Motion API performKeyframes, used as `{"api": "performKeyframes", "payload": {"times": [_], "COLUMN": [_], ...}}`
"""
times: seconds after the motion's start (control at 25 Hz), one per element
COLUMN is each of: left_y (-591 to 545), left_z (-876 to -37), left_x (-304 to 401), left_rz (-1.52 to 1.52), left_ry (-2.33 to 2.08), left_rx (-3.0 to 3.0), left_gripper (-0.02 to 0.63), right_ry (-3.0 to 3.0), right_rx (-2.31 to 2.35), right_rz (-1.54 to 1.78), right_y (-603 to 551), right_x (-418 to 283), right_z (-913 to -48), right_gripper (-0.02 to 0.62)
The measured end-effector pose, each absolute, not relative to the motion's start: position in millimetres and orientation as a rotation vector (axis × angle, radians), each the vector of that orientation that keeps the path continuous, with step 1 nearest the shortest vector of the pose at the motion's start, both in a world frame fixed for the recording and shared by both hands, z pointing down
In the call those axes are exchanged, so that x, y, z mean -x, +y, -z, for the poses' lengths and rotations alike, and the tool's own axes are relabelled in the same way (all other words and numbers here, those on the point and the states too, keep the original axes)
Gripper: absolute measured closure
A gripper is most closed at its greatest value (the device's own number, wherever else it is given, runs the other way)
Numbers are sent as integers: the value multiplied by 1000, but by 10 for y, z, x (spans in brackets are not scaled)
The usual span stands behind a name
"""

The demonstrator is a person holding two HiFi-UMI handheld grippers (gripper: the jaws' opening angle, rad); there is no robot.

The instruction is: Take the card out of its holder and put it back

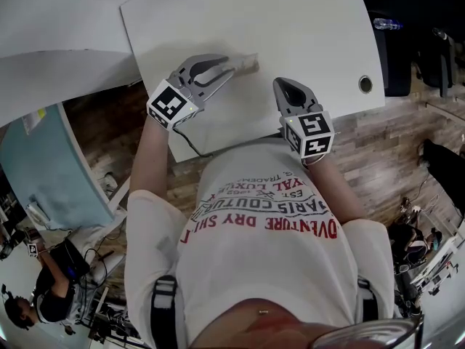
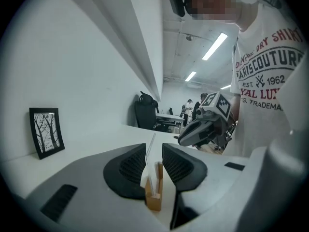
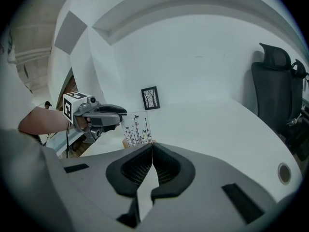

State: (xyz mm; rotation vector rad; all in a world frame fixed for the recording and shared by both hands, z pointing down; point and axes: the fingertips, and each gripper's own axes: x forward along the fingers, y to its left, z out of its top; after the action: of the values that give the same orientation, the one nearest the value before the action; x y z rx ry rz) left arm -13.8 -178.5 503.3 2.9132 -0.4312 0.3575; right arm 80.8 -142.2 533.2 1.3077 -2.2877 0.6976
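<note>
A white card printed with thin trees (image 3: 136, 129) stands upright in a small wooden holder (image 2: 154, 195) on the white table (image 1: 305, 27). My left gripper (image 2: 153, 170) has a pad against each side of the holder, and the card (image 2: 150, 151) rises edge-on through the gap. From the head view, the left gripper (image 1: 231, 64) reaches in from the left toward the holder (image 1: 249, 64). My right gripper (image 1: 279, 85) hovers just right of it, shut, with nothing between its pads (image 3: 152, 146).
A small black-framed tree picture (image 3: 150, 98) stands at the table's far side. A round cable hole (image 1: 365, 84) sits near the right edge. A black office chair (image 3: 276, 88) stands beyond the table. Wood floor lies below the near edge.
</note>
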Motion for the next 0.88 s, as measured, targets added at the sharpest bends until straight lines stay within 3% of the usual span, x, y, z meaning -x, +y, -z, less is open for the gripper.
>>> {"api": "performKeyframes", "payload": {"times": [0.68, 0.88], "left_y": [-1749, -1534], "left_z": [-4307, -4161], "left_x": [415, 605], "left_rz": [-187, -120], "left_ry": [-1011, -1289], "left_rx": [-2902, -2770], "left_gripper": [515, 552], "right_ry": [-2428, -2489], "right_rx": [-1310, -1318], "right_rz": [-554, -493], "right_y": [-1403, -1414], "right_x": [-618, -481], "right_z": [-4759, -4527], "right_gripper": [571, 570]}}
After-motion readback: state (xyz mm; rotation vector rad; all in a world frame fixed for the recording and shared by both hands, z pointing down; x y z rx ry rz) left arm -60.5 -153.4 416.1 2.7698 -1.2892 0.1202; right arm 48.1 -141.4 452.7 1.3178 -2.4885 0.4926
